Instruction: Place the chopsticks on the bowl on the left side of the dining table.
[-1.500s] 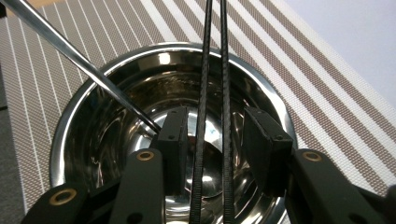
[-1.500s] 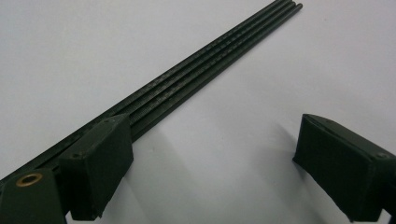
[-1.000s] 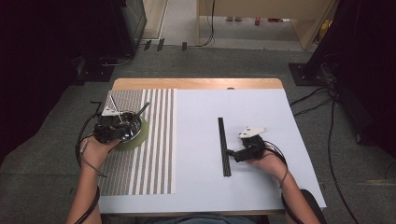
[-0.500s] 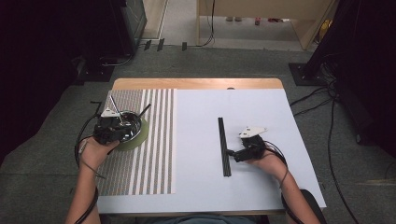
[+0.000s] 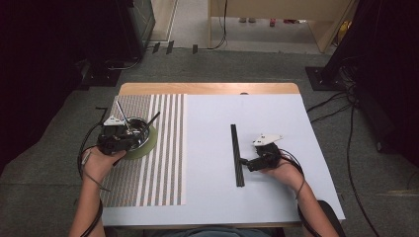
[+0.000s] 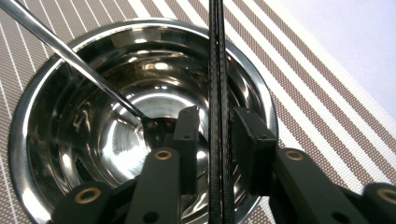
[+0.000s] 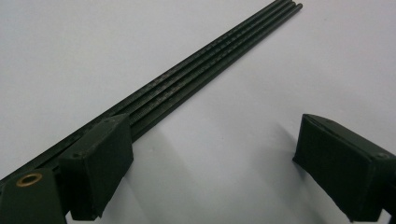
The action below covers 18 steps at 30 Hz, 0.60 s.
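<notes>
holding chopsticks (image 6: 215, 93) over bowl (image 6: 56, 140), left gripper (image 6: 215, 140)

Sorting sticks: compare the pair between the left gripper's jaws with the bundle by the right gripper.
The pair sits between the jaws of the left gripper over the steel bowl; the bundle lies flat on the table beside the open right gripper. The pair is two sticks, the bundle more. Both are thin, black.

The left gripper (image 5: 132, 132) is hovering at the table's left side, its jaws standing slightly apart — a thin black rod (image 6: 215, 112) is sitting in the gap between them. The right gripper (image 5: 243, 162) is resting low at the right with its jaws spread wide, and both forearms are reaching in from the near edge.
</notes>
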{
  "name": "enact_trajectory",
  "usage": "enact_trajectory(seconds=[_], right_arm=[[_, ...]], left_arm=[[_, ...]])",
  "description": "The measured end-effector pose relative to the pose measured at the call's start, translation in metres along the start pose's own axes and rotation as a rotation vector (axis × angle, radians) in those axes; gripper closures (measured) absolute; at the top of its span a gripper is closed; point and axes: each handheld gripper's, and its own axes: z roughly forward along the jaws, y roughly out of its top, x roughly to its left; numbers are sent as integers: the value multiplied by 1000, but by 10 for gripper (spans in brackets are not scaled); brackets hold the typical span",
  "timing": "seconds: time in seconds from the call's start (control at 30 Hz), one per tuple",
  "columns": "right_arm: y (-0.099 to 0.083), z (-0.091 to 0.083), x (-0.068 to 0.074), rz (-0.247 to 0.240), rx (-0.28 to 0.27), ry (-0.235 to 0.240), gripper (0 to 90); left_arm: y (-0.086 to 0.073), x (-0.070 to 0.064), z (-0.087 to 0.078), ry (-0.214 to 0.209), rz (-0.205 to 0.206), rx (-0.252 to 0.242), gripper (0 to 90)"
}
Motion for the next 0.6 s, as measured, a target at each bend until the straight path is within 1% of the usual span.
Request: enact_trajectory(seconds=[0.03, 0.07, 0.13, 0.17, 0.27, 0.37, 0.47, 0.6], right_arm=[[0, 0, 0, 0, 0, 0, 109], [0, 0, 0, 1, 1, 0, 109], [0, 0, 0, 0, 0, 0, 109], [0, 0, 0, 1, 1, 0, 110], [0, 0, 0, 1, 1, 0, 109], [0, 0, 0, 0, 0, 0, 109], [0, 0, 0, 1, 0, 0, 109], [0, 0, 0, 1, 0, 0, 110]], left_arm=[[0, 0, -1, 5, 2, -12, 674], [0, 0, -2, 10, 3, -21, 626], [-1, -2, -6, 21, 4, -36, 598], [-2, -2, -8, 27, 3, -41, 567], [-7, -3, -17, 49, -9, -60, 519], [-12, -4, -25, 54, -20, -78, 496], [-19, -6, -30, 75, -15, -76, 456], [-25, -11, -35, 92, -2, -90, 407]])
